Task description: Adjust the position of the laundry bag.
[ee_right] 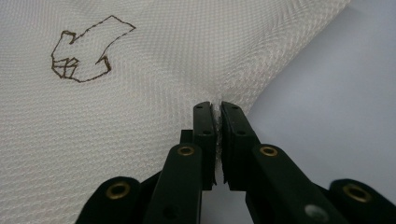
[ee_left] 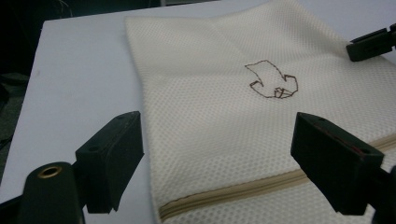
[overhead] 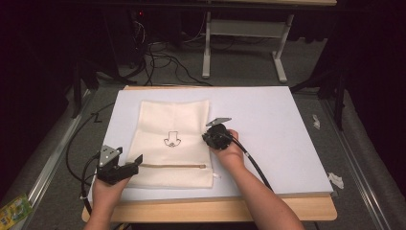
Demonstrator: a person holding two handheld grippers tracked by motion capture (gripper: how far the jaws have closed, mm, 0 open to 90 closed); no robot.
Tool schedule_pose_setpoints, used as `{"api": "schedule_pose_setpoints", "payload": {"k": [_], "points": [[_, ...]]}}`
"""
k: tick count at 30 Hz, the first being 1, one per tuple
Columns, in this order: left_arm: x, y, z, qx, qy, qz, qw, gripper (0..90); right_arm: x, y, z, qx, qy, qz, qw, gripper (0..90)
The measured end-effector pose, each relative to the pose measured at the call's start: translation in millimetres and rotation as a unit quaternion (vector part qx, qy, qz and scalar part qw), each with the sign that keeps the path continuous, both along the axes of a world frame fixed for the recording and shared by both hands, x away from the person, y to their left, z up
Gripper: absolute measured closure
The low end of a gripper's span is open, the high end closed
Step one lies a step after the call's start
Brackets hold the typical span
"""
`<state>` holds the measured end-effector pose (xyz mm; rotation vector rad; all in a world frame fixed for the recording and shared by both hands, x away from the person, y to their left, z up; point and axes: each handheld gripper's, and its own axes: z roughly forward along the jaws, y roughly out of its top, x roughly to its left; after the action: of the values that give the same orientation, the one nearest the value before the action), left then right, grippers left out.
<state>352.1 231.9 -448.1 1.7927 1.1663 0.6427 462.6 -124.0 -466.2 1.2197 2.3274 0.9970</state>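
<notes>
Your L gripper (overhead: 128, 169) hovers, jaws spread, at mesh bag's (overhead: 170, 143) zipper (overhead: 173, 166) corner.
R gripper (ee_right: 217, 109) pinches bag's side edge; bag lies flat on white table (overhead: 268, 129).

Dim room: grey carpet (overhead: 239, 62), black cables (overhead: 158, 60) trailing beyond the table's far edge, a white desk frame (overhead: 249, 33) behind.

No readable text or numbers; the cream mesh bag (overhead: 173, 141) bears only a stitched outline emblem (ee_left: 273, 80).
</notes>
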Motion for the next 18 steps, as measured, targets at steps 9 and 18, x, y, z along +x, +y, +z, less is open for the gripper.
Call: {"api": "schedule_pose_setpoints", "payload": {"k": [9, 18], "points": [[-0.2, -6.5, -1.2, 0.003, 0.005, -0.013, 0.9999, 17.6, -8.8, -67.8, 3.4, -0.016, -0.007, -0.041, 0.999, 86.2], [-0.6, -19.6, -2.5, -0.005, 0.016, -0.029, 0.9994, 19.0, -21.5, -159.7, 2.7, -0.025, -0.01, -0.101, 0.9945, 84.5]]}}
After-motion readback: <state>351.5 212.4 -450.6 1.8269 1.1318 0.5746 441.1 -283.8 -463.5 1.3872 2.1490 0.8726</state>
